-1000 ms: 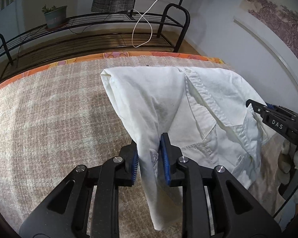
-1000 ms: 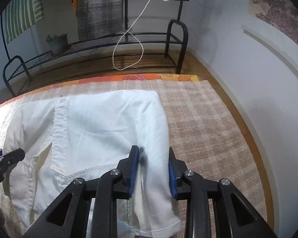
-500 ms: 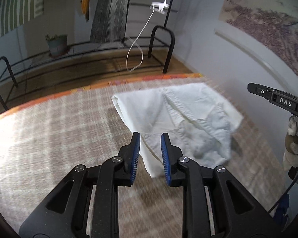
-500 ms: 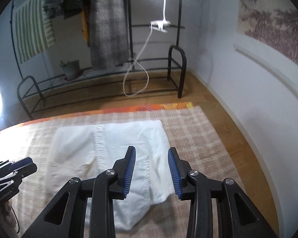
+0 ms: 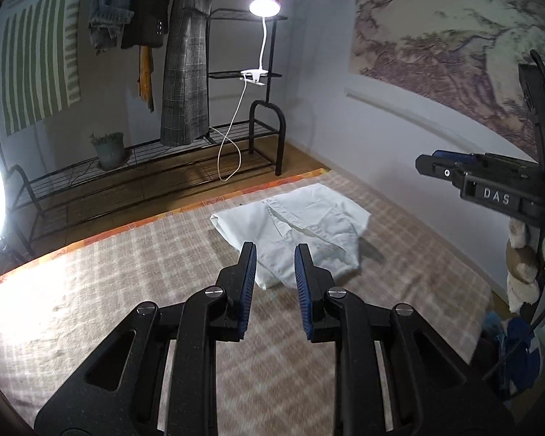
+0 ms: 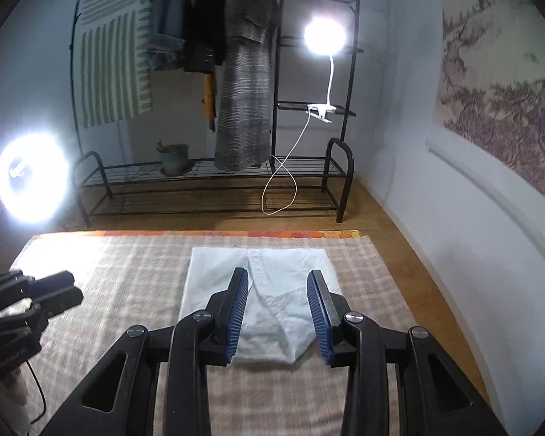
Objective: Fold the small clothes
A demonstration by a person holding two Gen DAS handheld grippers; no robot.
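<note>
Both grippers have let go of the shirt [image 6: 258, 290] and have pulled up and back from it since the earlier frame, when each one pinched a fold of the white cloth. Now we see the left gripper [image 5: 272, 279] with its jaws apart and nothing between them, and the right gripper [image 6: 278, 312] released too, with a wider gap and no cloth in it. The shirt lies folded on the blanket [image 6: 101, 283], near its far edge by the orange border, and it looks smaller than before. We judge that one fold is finished and we are between steps. For the next move, we think both grippers must come down again to the near edge of the shirt and take it for another fold, or for smoothing.
</note>
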